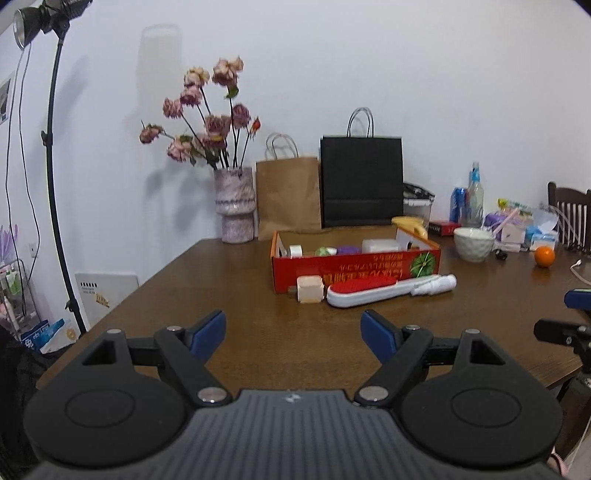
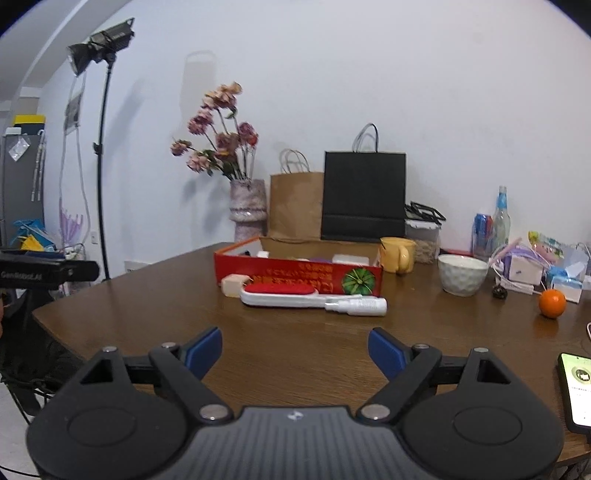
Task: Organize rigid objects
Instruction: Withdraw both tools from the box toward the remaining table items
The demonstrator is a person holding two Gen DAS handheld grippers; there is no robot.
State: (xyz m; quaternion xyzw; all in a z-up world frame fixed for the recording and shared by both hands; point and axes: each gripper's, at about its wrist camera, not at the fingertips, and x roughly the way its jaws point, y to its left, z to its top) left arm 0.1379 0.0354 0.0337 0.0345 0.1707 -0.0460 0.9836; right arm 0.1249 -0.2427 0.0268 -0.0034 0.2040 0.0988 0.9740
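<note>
White wall [image 1: 369, 55]; brown wooden table [image 1: 258, 314]; studio light [image 1: 40, 18] on stand.

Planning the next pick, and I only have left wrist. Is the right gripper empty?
Observer: Yes. The right gripper is open, with nothing between its pads and only bare table ahead of it.
Operator: Anything on the right side that I can't see?
Observer: A phone lies flat on the table just right of the right gripper, with its screen lit.
Operator: What's the yellow thing behind the red box?
Observer: It's a yellow mug, standing upright by the box's far right corner.
</note>
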